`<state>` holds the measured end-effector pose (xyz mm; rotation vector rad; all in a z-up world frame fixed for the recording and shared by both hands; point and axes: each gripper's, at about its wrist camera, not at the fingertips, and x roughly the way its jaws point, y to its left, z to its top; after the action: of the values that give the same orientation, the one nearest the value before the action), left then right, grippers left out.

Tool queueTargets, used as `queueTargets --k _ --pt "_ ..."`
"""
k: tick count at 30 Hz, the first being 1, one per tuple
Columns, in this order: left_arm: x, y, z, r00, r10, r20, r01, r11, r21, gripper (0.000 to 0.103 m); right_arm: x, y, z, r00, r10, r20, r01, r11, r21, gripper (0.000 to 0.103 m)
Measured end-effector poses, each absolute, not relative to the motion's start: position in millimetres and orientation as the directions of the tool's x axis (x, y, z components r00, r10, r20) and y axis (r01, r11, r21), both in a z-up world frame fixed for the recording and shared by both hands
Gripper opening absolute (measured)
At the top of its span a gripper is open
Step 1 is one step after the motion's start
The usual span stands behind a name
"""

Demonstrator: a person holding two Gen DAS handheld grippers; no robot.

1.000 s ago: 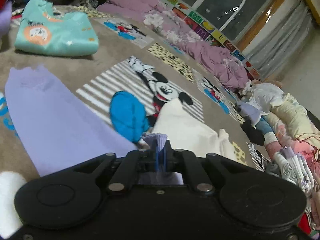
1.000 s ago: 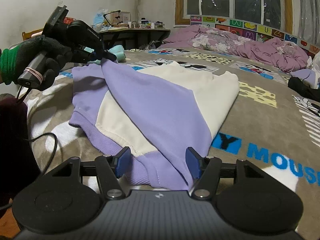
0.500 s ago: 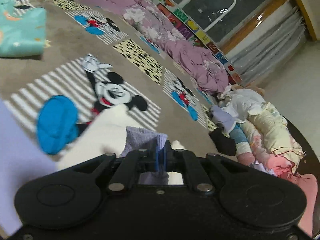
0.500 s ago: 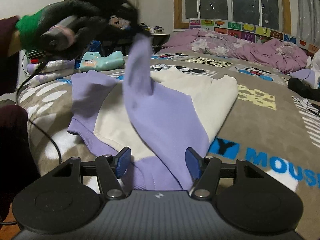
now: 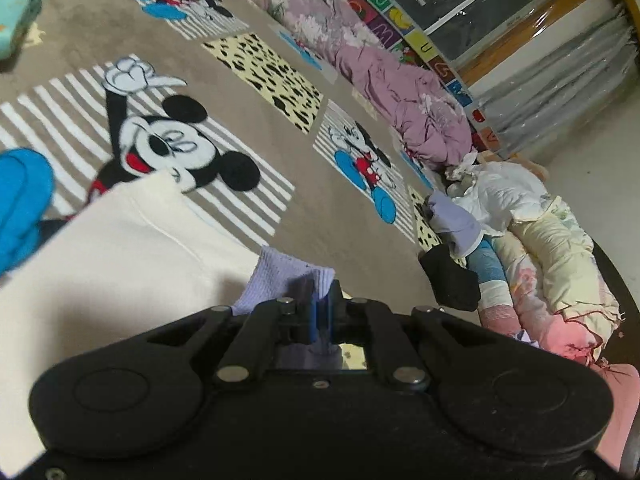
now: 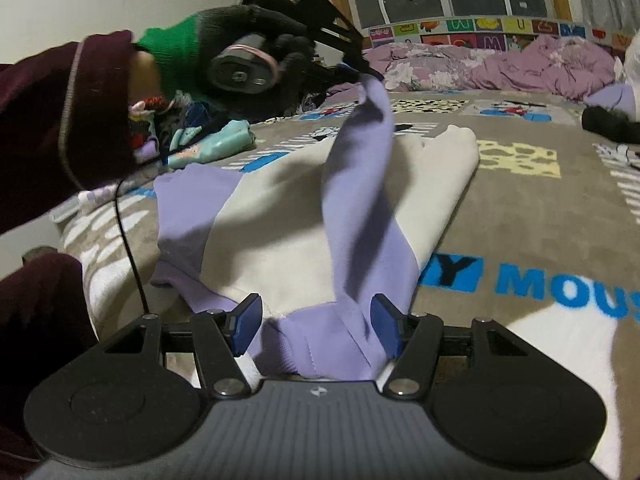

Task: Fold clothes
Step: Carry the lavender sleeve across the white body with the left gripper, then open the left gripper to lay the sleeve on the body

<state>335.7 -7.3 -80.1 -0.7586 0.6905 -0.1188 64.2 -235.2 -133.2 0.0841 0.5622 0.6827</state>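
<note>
Since a second ago my left gripper (image 5: 323, 312) has carried the lilac sleeve (image 6: 360, 184) up and across the cream sweater (image 6: 288, 240), which lies on the blanket (image 6: 540, 224). Its jaws are pinched tight on the cuff (image 5: 288, 276), seen close only in its own view. Only the right view shows the sleeve stretched to my gloved left hand (image 6: 256, 60), and my right gripper (image 6: 316, 326) half open around the lilac hem (image 6: 320, 348), pads not pressing.

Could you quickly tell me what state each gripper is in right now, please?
Left gripper: closed on the purple sleeve cuff.
Right gripper: open, its pads either side of the sweatshirt's purple hem, not pressing.
</note>
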Motion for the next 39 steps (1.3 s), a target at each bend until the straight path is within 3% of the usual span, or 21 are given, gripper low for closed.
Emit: queueTargets --k 21,26,33,34,37,39 --pt "380 -67 -115 0.717 -0.305 -0.627 -0.150 0.811 -0.566 0.002 70 -245 -136 0.605 0.664 -0.440 -0.561 0.747 0.356 0.061" --pt "388 -71 -117 0.721 -0.307 -0.621 -0.141 0.812 -0.566 0.008 71 -246 -136 0.602 0.667 -0.438 -0.560 0.744 0.364 0.061" --pt "377 -60 -106 0.748 -0.323 -0.579 -0.076 0.826 -0.558 0.009 72 -247 -136 0.601 0.671 -0.434 -0.557 0.741 0.375 0.061" --pt "373 -57 -104 0.755 -0.326 -0.569 -0.055 0.833 -0.551 0.012 72 -248 -136 0.601 0.672 -0.433 -0.555 0.740 0.379 0.061" --pt "366 -50 -97 0.767 -0.312 -0.561 -0.011 0.867 -0.498 0.041 73 -250 -137 0.601 0.675 -0.429 -0.550 0.738 0.391 0.061" --pt "367 -50 -97 0.755 -0.315 -0.575 0.033 0.894 -0.446 0.044 73 -250 -137 0.602 0.674 -0.428 -0.548 0.739 0.392 0.061"
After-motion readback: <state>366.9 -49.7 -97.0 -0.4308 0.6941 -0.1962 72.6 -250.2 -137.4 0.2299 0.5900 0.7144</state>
